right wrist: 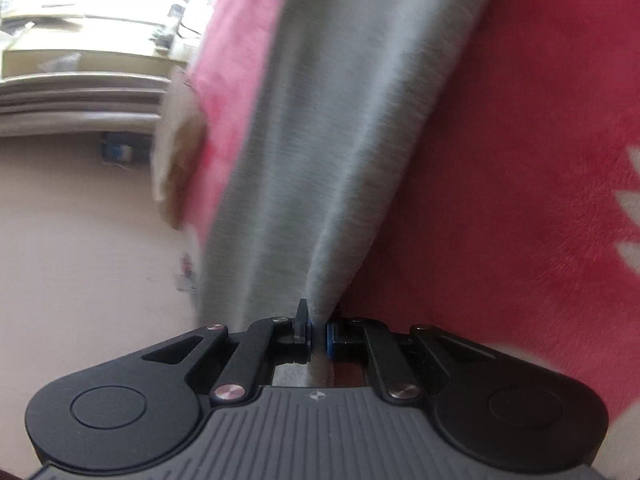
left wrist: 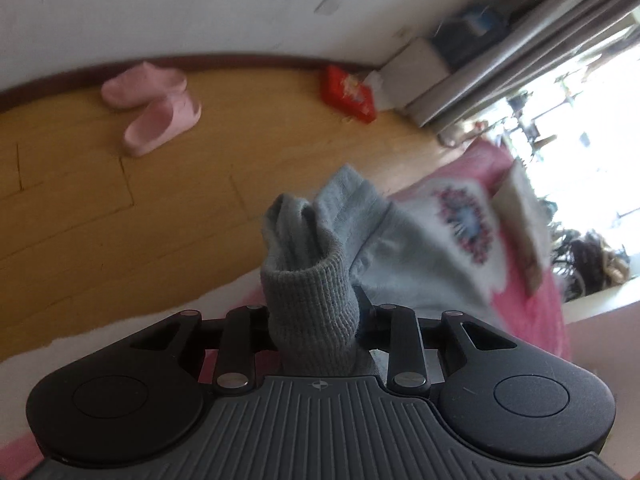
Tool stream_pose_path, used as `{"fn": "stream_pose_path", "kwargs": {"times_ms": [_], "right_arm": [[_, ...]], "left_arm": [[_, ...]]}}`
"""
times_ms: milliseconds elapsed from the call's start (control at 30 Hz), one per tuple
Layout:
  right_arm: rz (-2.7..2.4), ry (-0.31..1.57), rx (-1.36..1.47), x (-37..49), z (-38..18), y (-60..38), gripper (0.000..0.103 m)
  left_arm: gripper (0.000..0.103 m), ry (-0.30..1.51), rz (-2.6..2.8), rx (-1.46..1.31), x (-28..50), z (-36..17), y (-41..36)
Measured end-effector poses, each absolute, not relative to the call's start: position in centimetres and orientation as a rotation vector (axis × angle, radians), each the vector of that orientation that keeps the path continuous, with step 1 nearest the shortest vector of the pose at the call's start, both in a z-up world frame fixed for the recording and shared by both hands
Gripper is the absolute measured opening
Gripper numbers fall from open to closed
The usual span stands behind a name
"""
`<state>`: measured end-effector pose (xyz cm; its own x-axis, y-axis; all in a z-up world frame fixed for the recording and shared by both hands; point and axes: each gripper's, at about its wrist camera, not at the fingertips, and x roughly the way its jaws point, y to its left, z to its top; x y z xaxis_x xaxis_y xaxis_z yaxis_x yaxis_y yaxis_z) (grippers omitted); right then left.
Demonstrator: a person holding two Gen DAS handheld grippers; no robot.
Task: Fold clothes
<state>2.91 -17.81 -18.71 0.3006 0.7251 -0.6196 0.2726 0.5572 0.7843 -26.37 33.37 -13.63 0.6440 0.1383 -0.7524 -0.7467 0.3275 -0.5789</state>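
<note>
Both my claws grip one grey sweatshirt (left wrist: 420, 248) above a pink blanket (right wrist: 520, 160) on the bed.

From my left claw's camera, the wooden floor (left wrist: 100, 200) fills the view from 9 to 12 o'clock, and the sweatshirt spreads toward 3 o'clock with a round red and blue print (left wrist: 466, 222) on it. A grey curtain (left wrist: 520, 52) hangs at 1 o'clock beside a bright window. A white box (left wrist: 412, 72) and a red bag (left wrist: 348, 94) sit at 12 o'clock, with pink slippers (left wrist: 156, 114) at 10 o'clock. My left claw (left wrist: 316, 312) is clamped on the ribbed cuff (left wrist: 312, 304), which bunches up and hides the fingertips. My right claw (right wrist: 319, 336) has its jaws pressed together on a fold of the grey cloth, which stretches blurred toward 12 o'clock and blocks the middle of that view.
</note>
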Motion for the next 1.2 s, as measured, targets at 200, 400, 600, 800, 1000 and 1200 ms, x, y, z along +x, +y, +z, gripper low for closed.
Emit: {"fn": "stream_pose_path", "kwargs": {"times_ms": [200,400,600,800,1000,1200], "right_arm": [[0.446,1.338,0.957,4.4,-18.9,-18.6,0.026],[0.473,1.332,0.916,3.4,-17.8,-19.9,0.046],[0.421,1.267,0.781,1.8,-14.5,-23.2,0.050],[0.348,1.050,0.526,2.5,-9.0,-25.1,0.048],[0.257,0.870,0.084,7.4,-5.3,-23.1,0.041],[0.226,0.858,-0.294,13.2,-7.2,-18.9,0.039]], "left_arm": [[0.061,0.779,0.532,-1.175,-28.3,-14.8,35.4],[0.066,0.893,0.552,-1.093,-32.2,-11.8,36.3],[0.066,0.952,0.574,-0.704,-30.7,-5.0,35.3],[0.066,0.801,0.276,-0.538,-17.2,-3.5,31.2],[0.065,0.776,-0.072,-0.286,-3.0,-6.5,21.5],[0.064,0.731,-0.228,-0.115,1.7,-8.9,16.4]]}}
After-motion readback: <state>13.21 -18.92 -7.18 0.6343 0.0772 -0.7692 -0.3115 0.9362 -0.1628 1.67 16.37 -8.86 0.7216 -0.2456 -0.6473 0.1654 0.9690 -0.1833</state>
